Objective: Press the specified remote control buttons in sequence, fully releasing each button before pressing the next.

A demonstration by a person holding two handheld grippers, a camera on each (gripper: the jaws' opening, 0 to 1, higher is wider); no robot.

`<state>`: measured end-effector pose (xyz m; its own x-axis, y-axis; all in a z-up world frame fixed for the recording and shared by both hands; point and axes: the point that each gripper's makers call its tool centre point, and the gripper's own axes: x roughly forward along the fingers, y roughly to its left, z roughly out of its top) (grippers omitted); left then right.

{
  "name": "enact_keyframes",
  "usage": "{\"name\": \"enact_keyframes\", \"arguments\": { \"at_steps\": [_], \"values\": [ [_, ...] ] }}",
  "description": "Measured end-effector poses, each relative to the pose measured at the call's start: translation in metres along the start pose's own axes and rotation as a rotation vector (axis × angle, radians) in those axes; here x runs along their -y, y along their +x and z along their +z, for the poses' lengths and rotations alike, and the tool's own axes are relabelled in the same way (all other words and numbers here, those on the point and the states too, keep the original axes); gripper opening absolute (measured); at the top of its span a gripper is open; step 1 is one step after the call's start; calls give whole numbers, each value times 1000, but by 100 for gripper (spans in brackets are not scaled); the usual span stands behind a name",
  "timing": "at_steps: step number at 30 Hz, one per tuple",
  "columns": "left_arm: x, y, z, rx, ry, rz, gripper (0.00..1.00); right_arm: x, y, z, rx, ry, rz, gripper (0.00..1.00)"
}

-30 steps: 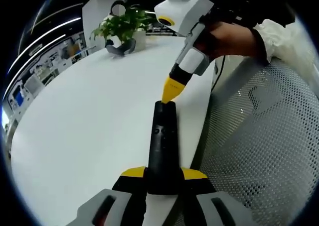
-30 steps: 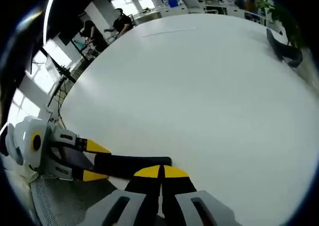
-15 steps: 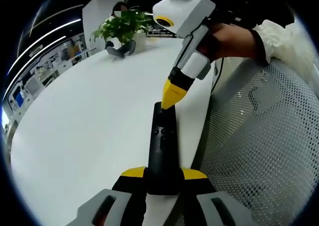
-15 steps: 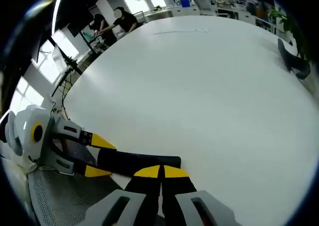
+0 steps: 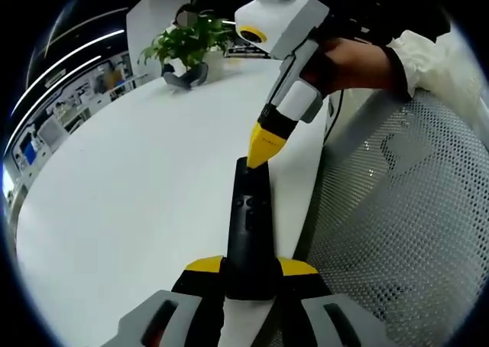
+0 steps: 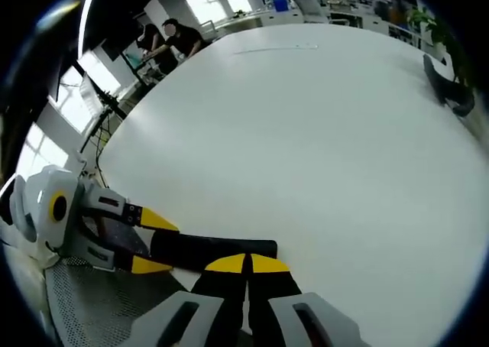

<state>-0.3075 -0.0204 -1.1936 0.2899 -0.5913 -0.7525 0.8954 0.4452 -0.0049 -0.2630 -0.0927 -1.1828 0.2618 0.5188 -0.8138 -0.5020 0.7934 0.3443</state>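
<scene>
A black remote control [image 5: 248, 225] lies lengthwise near the white table's [image 5: 137, 179] edge, and my left gripper [image 5: 250, 267] is shut on its near end, a yellow-tipped jaw on either side. From the upper right a hand holds my right gripper [image 5: 260, 148], shut, with its yellow tips pointing down onto the remote's far end; I cannot tell whether they touch. In the right gripper view the remote [image 6: 214, 249] lies across the bottom, just beyond the shut right gripper [image 6: 246, 264]. The left gripper [image 6: 153, 244] clamps it from the left.
A potted plant [image 5: 191, 37] and a dark curved object [image 5: 183, 73] stand at the table's far end. A grey mesh surface [image 5: 397, 209] lies beyond the table edge beside the remote. People [image 6: 172, 37] sit far off past the table.
Over the last second the right gripper tilted and its tips shifted slightly left and down over the remote's far end. The remote and left gripper stayed put.
</scene>
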Motion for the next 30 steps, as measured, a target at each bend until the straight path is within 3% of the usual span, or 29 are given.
{"name": "enact_keyframes", "arguments": {
  "at_steps": [21,26,30],
  "values": [
    [1,0,0,0,7,-3,25,-1,-1,0,-9,-7,-9,0],
    [1,0,0,2,5,-3,25,-13,-1,4,9,-36,32,0],
    [0,0,0,3,4,-3,25,-13,5,-5,-41,-57,28,0]
  ]
}}
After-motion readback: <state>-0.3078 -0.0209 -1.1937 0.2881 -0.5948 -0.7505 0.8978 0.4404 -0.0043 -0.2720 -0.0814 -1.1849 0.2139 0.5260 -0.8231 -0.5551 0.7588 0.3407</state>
